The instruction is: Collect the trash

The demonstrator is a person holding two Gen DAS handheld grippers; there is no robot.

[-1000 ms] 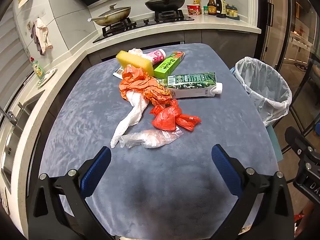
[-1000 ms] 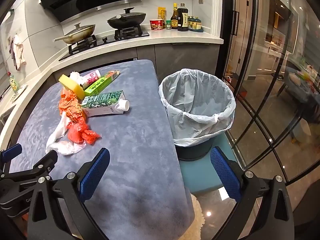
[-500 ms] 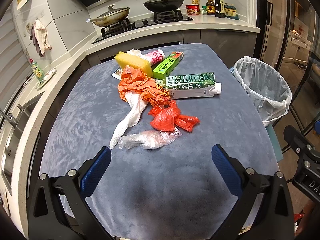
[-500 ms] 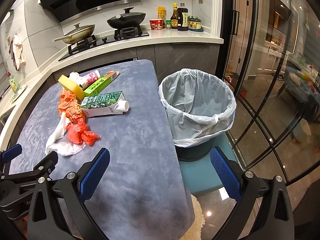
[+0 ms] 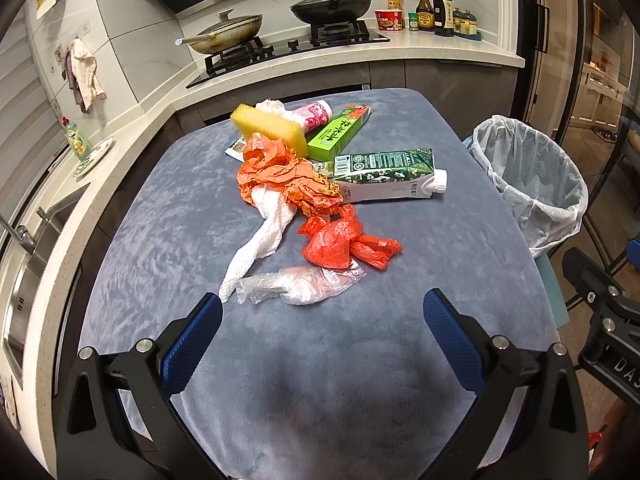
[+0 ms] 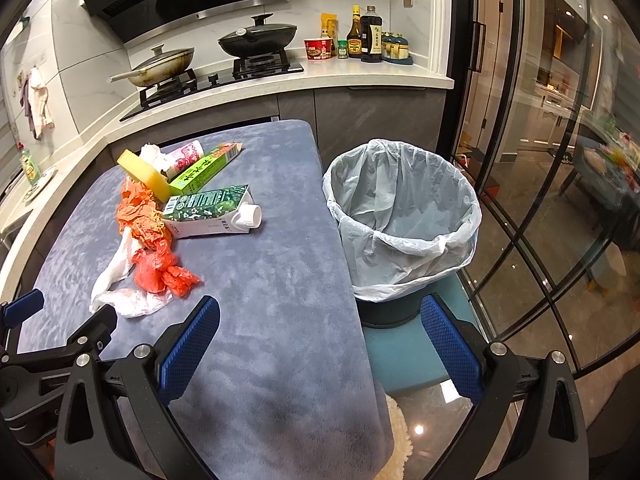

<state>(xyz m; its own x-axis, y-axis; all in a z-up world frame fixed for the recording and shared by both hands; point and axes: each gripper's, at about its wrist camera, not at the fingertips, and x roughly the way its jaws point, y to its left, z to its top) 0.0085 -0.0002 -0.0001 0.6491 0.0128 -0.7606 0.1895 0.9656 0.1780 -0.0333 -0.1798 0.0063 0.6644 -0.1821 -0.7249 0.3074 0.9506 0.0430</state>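
Note:
Trash lies in a heap on the blue-grey table point(image 5: 168, 232): a clear plastic bag point(image 5: 298, 286) nearest me, a red plastic bag point(image 5: 340, 244), a white paper towel point(image 5: 264, 236), crumpled orange paper point(image 5: 280, 176), a green-and-white carton point(image 5: 384, 174), a green box point(image 5: 338, 132), a yellow sponge point(image 5: 266, 128) and a pink-and-white tube point(image 5: 314, 114). My left gripper point(image 5: 322, 320) hovers open just short of the clear bag, holding nothing. The lined trash bin point(image 6: 404, 216) stands right of the table. My right gripper point(image 6: 320, 336) is open and empty over the table's right edge point(image 6: 352, 292).
A kitchen counter point(image 5: 440, 50) wraps behind and left, with a stove, two pans point(image 5: 330, 6), sauce bottles point(image 5: 434, 10) and a sink point(image 5: 32, 240). The bin stands on a teal stool point(image 6: 404, 352). Glass doors point(image 6: 560, 160) run along the right.
My left gripper has crept forward toward the clear bag, which now sits closer to its fingertips. The right gripper has barely shifted. Nothing was grasped.

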